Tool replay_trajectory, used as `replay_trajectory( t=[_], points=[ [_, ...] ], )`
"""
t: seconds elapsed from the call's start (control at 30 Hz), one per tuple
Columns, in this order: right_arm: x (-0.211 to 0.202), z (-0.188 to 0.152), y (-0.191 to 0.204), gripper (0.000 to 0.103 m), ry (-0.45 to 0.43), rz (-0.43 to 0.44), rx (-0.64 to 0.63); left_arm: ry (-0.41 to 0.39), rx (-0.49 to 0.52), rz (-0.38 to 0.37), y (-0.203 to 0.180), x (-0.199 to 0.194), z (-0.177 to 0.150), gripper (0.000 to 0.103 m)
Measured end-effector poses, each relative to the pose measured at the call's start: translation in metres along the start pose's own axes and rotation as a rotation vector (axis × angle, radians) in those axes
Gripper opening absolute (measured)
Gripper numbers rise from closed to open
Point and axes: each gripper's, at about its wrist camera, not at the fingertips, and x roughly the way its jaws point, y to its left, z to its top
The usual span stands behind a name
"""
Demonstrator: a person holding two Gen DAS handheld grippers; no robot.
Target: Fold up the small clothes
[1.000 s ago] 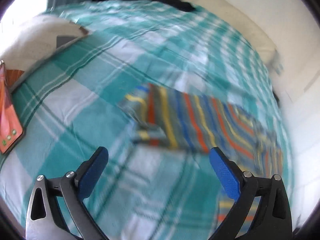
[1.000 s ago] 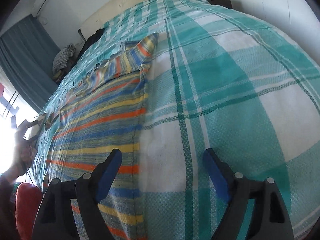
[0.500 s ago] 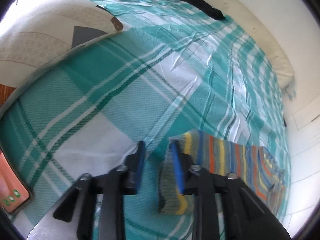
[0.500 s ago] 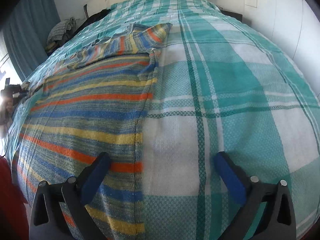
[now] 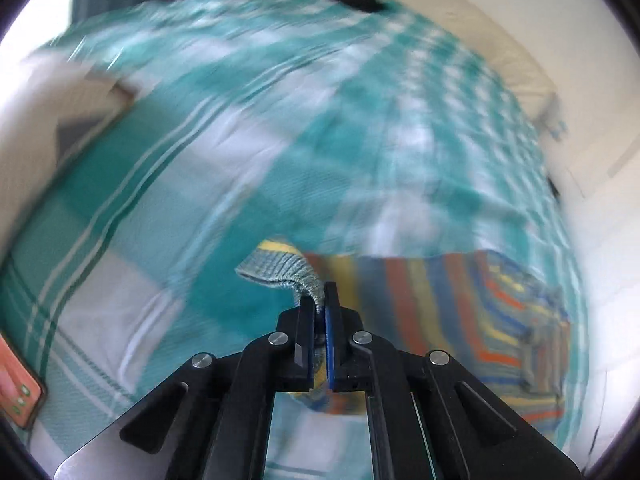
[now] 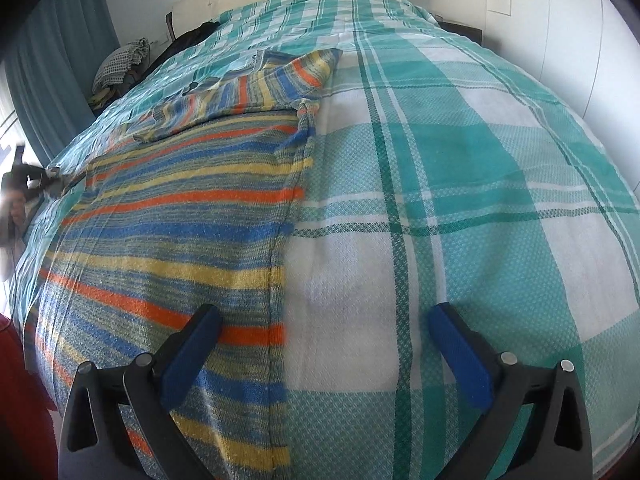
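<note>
Sweater (image 6: 172, 216): orange, blue, yellow, grey stripes. Bedspread (image 6: 460, 168): teal-white plaid. Curtain (image 6: 52, 80): teal.

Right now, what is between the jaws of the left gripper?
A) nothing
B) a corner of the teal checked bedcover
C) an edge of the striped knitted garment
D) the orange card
C: the left gripper has its jaws shut on a grey ribbed edge of the striped knitted garment, lifting it off the bedcover.

Both tools are showing the same build: the left gripper (image 5: 319, 304) is wearing black angular linkage arms studded with round silver screws, thin blue pads lining its fingers (image 5: 330, 332), above a grey metal plate. The right gripper (image 6: 324, 344) is carrying thicker blue pads on matching black arms.
</note>
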Motion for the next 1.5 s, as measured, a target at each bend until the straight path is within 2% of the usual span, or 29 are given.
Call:
replay_trajectory(
  t=[0.1, 0.17, 0.27, 0.33, 0.43, 0.53, 0.57, 0.6, 0.63, 0.7, 0.77, 0.83, 0.93, 1.0, 1.1, 1.17, 1.3, 1.37, 1.5],
  points=[
    [0.0, -0.001, 0.0, 0.103, -0.004, 0.002, 0.0, -0.031, 0.209, -0.089, -0.087, -0.025, 0.005, 0.002],
    [0.0, -0.001, -0.001, 0.103, -0.006, 0.005, 0.001, -0.031, 0.337, -0.166, -0.149, -0.038, -0.005, 0.002],
    [-0.001, -0.001, -0.002, 0.103, -0.006, 0.014, 0.001, 0.008, 0.468, -0.262, -0.231, -0.032, -0.031, 0.002],
    [-0.001, -0.001, -0.002, 0.103, -0.005, 0.017, 0.004, 0.045, 0.528, -0.296, -0.274, -0.017, -0.053, 0.002],
    [-0.001, -0.001, -0.002, 0.103, -0.004, 0.017, -0.001, 0.086, 0.57, -0.301, -0.32, 0.012, -0.087, 0.002],
    [-0.001, -0.001, -0.002, 0.103, -0.003, 0.021, -0.004, 0.117, 0.534, -0.273, -0.345, 0.039, -0.108, 0.005],
    [-0.001, -0.001, -0.002, 0.103, -0.003, 0.022, -0.005, 0.158, 0.513, -0.247, -0.349, 0.054, -0.117, 0.018],
    [-0.001, -0.001, -0.002, 0.103, -0.003, 0.023, -0.007, 0.198, 0.493, -0.231, -0.351, 0.061, -0.125, 0.042],
    [-0.001, -0.002, -0.002, 0.103, -0.004, 0.024, -0.008, 0.231, 0.455, -0.225, -0.348, 0.066, -0.13, 0.052],
    [-0.001, -0.002, -0.002, 0.103, -0.004, 0.024, -0.01, 0.205, 0.403, -0.273, -0.331, 0.054, -0.139, 0.072],
    [-0.001, -0.002, -0.002, 0.103, -0.004, 0.024, -0.012, 0.174, 0.386, -0.291, -0.306, 0.035, -0.147, 0.082],
    [0.0, -0.002, -0.002, 0.103, -0.003, 0.021, -0.015, 0.152, 0.395, -0.261, -0.283, 0.021, -0.156, 0.083],
    [0.001, -0.003, 0.0, 0.103, -0.003, 0.012, -0.021, 0.145, 0.432, -0.133, -0.229, 0.003, -0.184, 0.083],
    [0.001, -0.003, 0.002, 0.103, -0.004, 0.003, -0.026, 0.163, 0.415, -0.073, -0.196, -0.003, -0.206, 0.083],
    [0.001, -0.003, 0.004, 0.103, -0.004, -0.008, -0.033, 0.182, 0.383, -0.033, -0.162, -0.019, -0.238, 0.083],
    [0.001, -0.002, 0.004, 0.103, 0.0, -0.013, -0.034, 0.152, 0.397, 0.018, -0.151, -0.034, -0.26, 0.085],
    [-0.007, 0.003, 0.004, 0.103, 0.041, -0.031, -0.019, 0.109, 0.398, 0.067, -0.14, -0.056, -0.295, 0.09],
    [-0.016, 0.001, 0.004, 0.103, 0.028, -0.05, -0.005, 0.103, 0.401, 0.088, -0.134, -0.062, -0.311, 0.094],
    [-0.009, -0.008, 0.006, 0.103, 0.061, -0.083, -0.022, 0.091, 0.45, 0.119, -0.138, -0.057, -0.317, 0.102]
  ],
)
